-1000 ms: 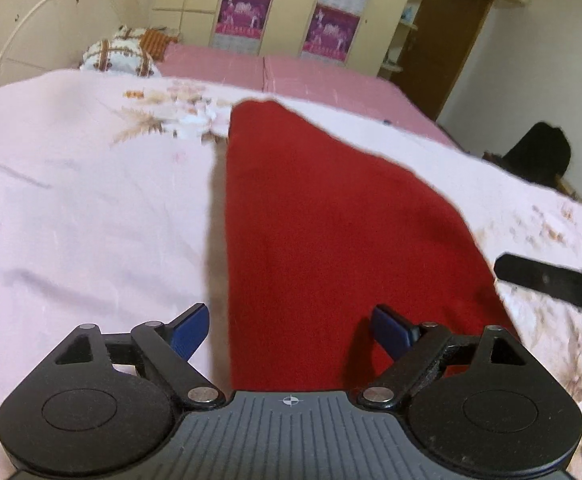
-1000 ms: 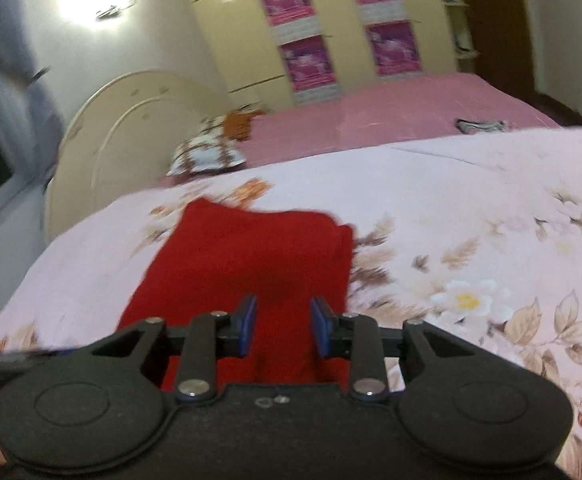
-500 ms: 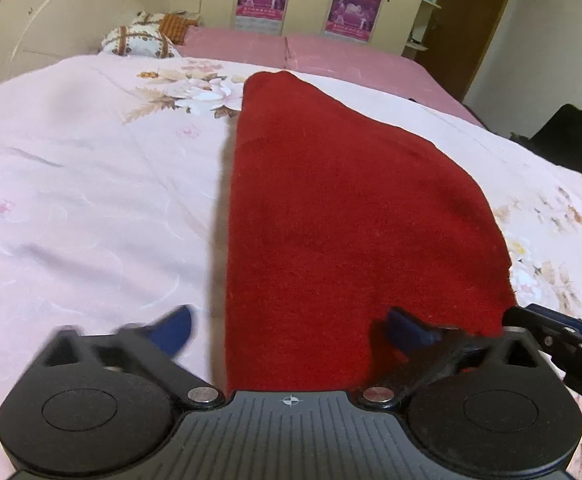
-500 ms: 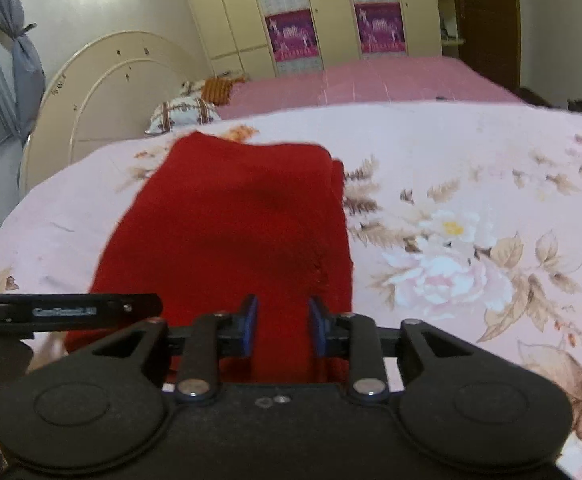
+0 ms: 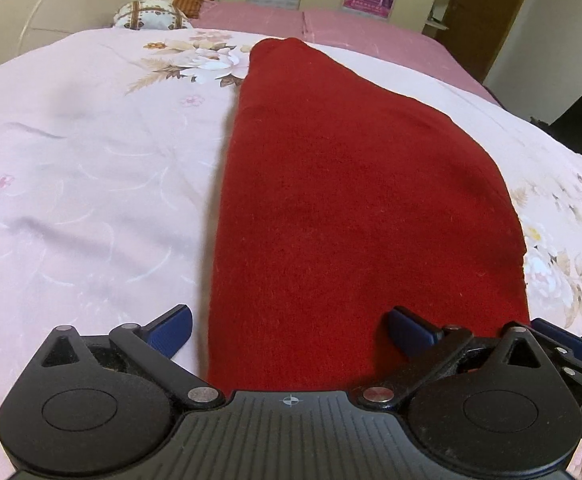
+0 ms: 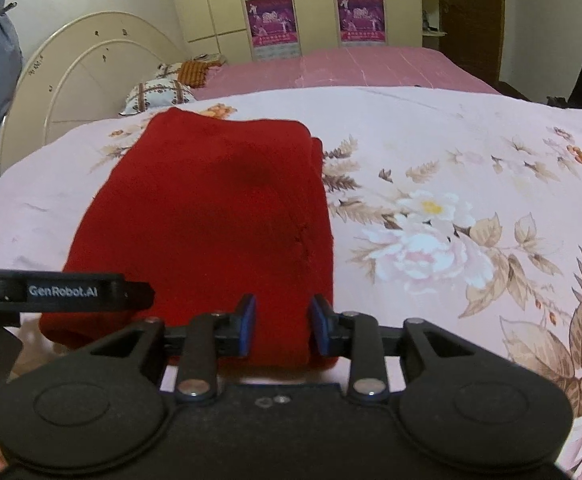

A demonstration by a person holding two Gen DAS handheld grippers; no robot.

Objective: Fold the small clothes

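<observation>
Left claw (image 5: pixel 289 330) stands spread wide at the near end of the red knit garment (image 5: pixel 363 208), one blue pad out over the pink floral bedspread (image 5: pixel 83 184) just beside the cloth's left edge, the other over the red fabric — nothing is held between them. The garment lies flat on the bed in a long folded strip running away from both cameras, its layered edges showing along the right side in the right wrist view. It looks soft, thick and light — a fuzzy knit that will sag and drape when lifted but should not slip much in padded fingers. The right claw (image 6: pixel 282 326) is narrowed around the near right corner, its pads close on either side of the fabric; whether they actually pinch it I cannot tell. A sound hold, in my judgement, is the two near corners through all layers, so the folded stack does not peel apart.
</observation>
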